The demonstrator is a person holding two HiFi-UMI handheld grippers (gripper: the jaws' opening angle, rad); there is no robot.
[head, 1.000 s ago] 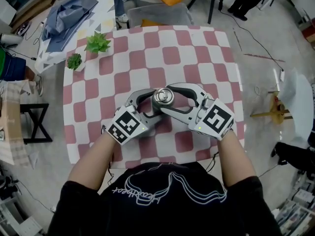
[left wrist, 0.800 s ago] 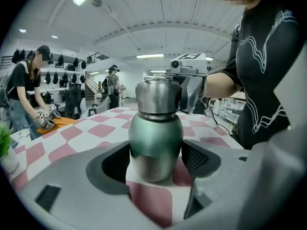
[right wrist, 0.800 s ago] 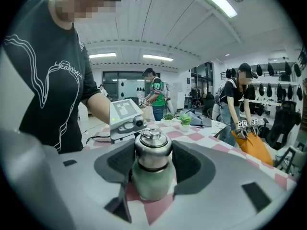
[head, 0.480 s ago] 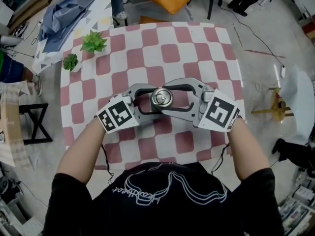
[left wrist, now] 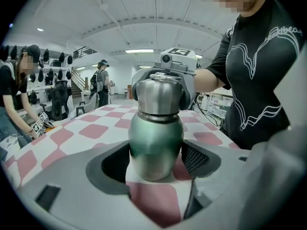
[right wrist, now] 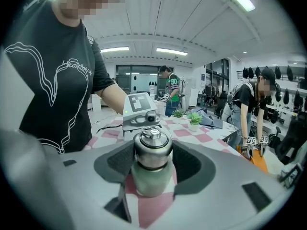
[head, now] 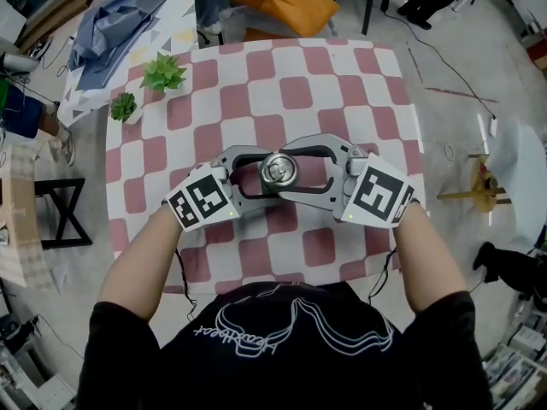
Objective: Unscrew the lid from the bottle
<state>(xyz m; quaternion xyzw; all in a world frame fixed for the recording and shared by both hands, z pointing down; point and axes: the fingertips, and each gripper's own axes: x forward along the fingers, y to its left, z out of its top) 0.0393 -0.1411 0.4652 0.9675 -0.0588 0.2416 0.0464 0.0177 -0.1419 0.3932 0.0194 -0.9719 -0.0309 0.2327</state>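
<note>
Head view, bottle: the bottle stands upright near the middle of the checkered table, straight in front of the person. I judge it is put there so that both sides can reach it equally.
Head view, claws: the left claw and the right claw come from opposite sides and both enclose the bottle. From above I cannot tell which one is higher.
Left gripper view, grip: the pads are clamped low on the green body, and the foot rests on the table. This is probably to stop the body from turning.
Left gripper view, above: the other claw sits around the steel lid.
Right gripper view, grip: here the pads press on both sides of the lid, above the seam, and the body stays free. A twist would then go only into the lid.
Task state: the lid is still seated and no gap shows, so I judge that the unscrewing is not finished.
</note>
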